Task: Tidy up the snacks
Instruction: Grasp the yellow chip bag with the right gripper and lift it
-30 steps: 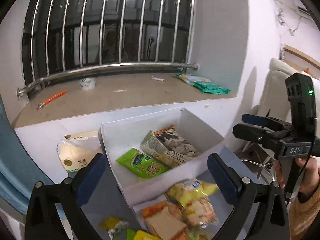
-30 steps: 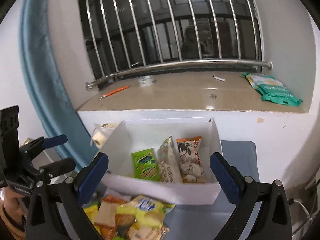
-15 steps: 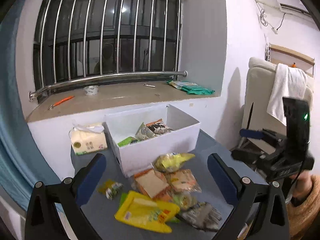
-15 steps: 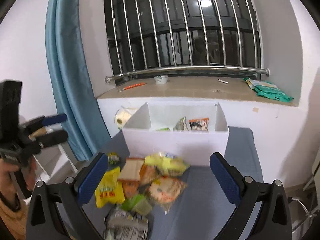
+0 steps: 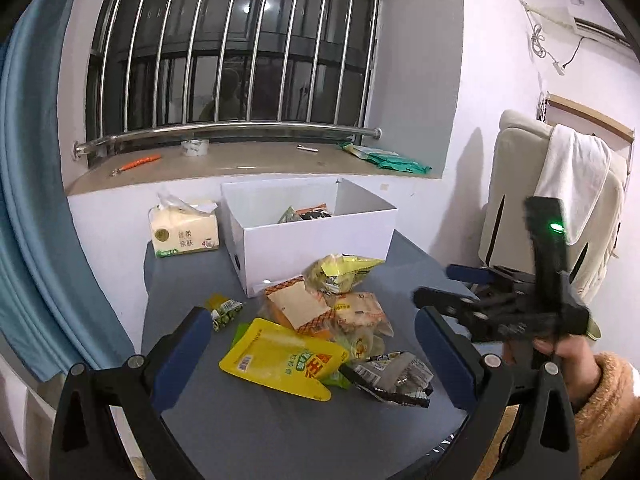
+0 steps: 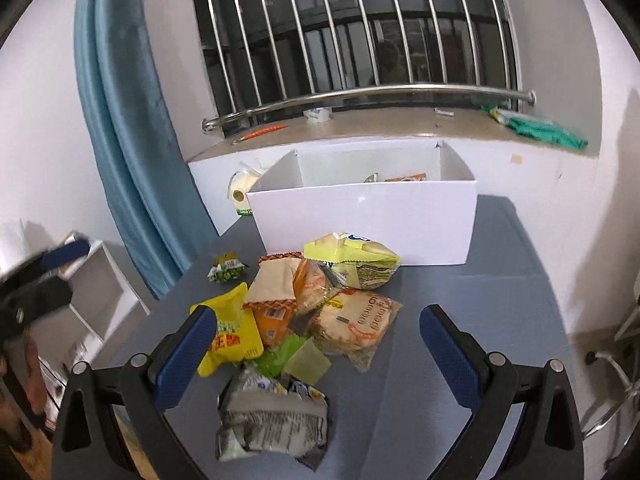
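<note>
A pile of snack packets lies on the blue-grey table (image 5: 240,432) in front of a white box (image 5: 316,240) that holds a few packets. The pile includes a flat yellow pouch (image 5: 280,360), an orange-and-cream packet (image 5: 298,308), a yellow-green bag (image 5: 340,272), a silver-black packet (image 5: 396,376) and a small green packet (image 5: 224,312). My left gripper (image 5: 308,348) hangs open above the pile, nothing between its fingers. My right gripper (image 6: 316,340) is open too, over the same pile (image 6: 320,304), short of the white box (image 6: 368,216).
A tissue pack (image 5: 184,232) stands left of the box against the wall. The windowsill (image 5: 240,160) behind carries a tape roll, an orange tool and green packets. A blue curtain (image 6: 120,120) hangs left; a white chair with a towel (image 5: 560,208) stands right.
Both grippers have drawn back and up from the white box, so the whole pile on the table now shows. Both stay open and empty.
</note>
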Demonstrator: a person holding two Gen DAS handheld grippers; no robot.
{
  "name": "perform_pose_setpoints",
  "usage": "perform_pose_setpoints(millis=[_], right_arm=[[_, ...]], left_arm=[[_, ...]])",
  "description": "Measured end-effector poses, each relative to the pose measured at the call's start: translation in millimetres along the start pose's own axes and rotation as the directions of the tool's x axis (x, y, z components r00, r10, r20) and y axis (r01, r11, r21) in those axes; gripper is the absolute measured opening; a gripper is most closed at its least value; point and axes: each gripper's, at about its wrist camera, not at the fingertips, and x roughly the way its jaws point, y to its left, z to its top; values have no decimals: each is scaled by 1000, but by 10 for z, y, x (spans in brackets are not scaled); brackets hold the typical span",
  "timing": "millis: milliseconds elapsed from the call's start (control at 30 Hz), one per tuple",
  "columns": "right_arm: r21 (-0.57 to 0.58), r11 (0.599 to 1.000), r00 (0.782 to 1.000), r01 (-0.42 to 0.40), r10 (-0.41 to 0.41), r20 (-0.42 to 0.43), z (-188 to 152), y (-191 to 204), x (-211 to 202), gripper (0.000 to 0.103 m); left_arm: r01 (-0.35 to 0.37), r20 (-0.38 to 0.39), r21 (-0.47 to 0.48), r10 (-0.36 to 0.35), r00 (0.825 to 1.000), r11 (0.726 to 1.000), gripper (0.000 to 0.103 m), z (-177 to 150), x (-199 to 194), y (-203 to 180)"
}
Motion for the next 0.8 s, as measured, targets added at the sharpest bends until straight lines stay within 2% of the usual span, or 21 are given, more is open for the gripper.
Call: perform_pose_setpoints(millis=[300,467,567,600,633,700,733,800], right_arm=[[12,999,990,52,-50,-133,224,-164,909,103],[-49,987,967,153,-159,-197,309,-226,1435,103],[-63,984,964,166,-176,-202,330,-238,1629,102],[-68,984,965,163,-173,-198,333,-236,1677,99],[-71,985,965,157,-168,-199,331,-235,1714,80],[-67,984,962,163,-174,-213,315,-242,1753,72],[-64,985,963,162,-172,-205,311,-251,1728,65],[-38,989,969,141,-146,-200,300,-290,1645,62]], left_arm=[[22,-31,-50,-23,999,998,103,-62,131,94],[9,-45,-64,-12,999,998,103,-110,182,152],[4,-55,-83,-8,998,997,103,-141,223,202],[2,-61,-90,-8,998,996,103,-153,239,223],[-1,-67,-100,-6,998,995,103,-168,263,250],[-8,-76,-112,0,997,994,103,-196,297,291],[-12,-82,-117,2,997,993,103,-215,318,320],[-16,-91,-130,4,996,991,103,-245,361,381]])
